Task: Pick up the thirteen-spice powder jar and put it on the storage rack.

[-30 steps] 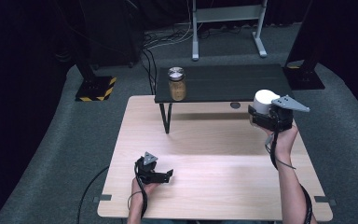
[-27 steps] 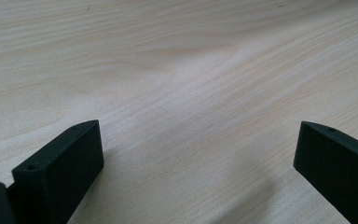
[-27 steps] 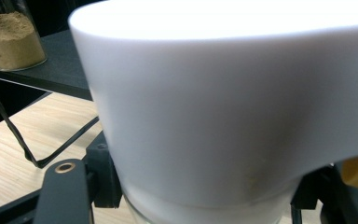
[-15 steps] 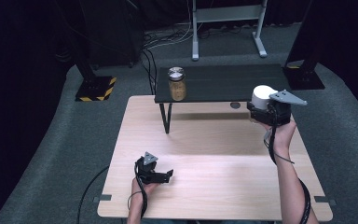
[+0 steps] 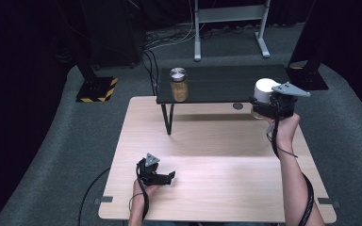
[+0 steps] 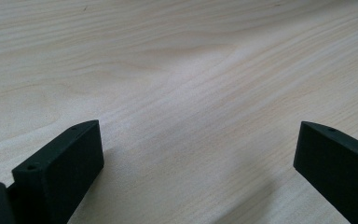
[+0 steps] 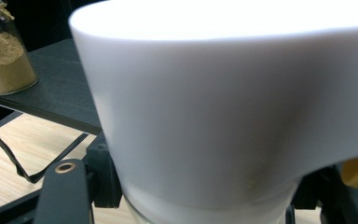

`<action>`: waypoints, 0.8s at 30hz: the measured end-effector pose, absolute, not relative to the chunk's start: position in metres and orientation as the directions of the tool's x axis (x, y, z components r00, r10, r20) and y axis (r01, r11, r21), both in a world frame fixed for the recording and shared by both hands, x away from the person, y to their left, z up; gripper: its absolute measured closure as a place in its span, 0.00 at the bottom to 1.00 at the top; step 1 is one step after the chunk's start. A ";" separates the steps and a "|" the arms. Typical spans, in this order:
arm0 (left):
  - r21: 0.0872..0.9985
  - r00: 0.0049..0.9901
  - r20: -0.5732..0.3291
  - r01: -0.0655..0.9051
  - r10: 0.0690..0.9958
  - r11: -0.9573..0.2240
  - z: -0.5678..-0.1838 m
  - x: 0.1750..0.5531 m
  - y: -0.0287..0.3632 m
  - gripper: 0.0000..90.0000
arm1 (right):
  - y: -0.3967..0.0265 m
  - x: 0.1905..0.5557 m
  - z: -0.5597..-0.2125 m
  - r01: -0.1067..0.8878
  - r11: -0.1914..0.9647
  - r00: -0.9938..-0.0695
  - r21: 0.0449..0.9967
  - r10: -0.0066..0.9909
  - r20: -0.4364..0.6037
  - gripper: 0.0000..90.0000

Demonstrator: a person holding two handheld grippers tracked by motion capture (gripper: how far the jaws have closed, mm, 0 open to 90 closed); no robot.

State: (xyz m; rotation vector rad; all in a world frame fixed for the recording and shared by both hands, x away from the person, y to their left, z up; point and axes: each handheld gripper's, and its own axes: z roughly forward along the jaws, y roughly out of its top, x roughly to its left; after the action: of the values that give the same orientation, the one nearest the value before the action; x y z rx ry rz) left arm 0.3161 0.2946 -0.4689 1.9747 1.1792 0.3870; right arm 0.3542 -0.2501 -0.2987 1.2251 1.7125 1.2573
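High view: right hand-held gripper (image 5: 264, 101) clamping white-lidded jar (image 5: 263, 90), risen slightly toward black shelf (image 5: 226, 84); left hand-held gripper (image 5: 162, 178) wide, unmoved.

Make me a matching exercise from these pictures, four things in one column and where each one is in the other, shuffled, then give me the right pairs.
Things:
1. white-lidded jar
2. jar of brown powder
3. left gripper
4. black shelf

Places or states:
A. stands on the left part of the shelf
B. low over the near part of the wooden table, jaws open
C. held in the right gripper, by the shelf's right end
D. raised on thin legs at the table's far edge

Pairs: 1-C, 2-A, 3-B, 4-D
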 end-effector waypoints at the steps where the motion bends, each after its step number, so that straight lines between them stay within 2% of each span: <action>1: 0.755 0.521 -0.128 0.603 0.844 -0.258 -0.469 0.316 0.295 0.01 | -0.250 0.354 -0.299 0.292 0.092 -0.330 0.952 0.944 0.010 0.33; 24: 0.756 0.523 -0.132 0.603 0.842 -0.256 -0.469 0.316 0.296 0.01 | -0.236 0.389 -0.274 0.299 0.081 -0.316 0.951 0.948 0.019 0.33</action>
State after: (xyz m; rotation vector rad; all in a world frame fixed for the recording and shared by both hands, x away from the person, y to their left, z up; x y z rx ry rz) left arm 0.3159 0.2956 -0.4692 1.9719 1.1771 0.3835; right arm 0.3891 -0.2363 -0.2740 1.2442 1.7018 1.2543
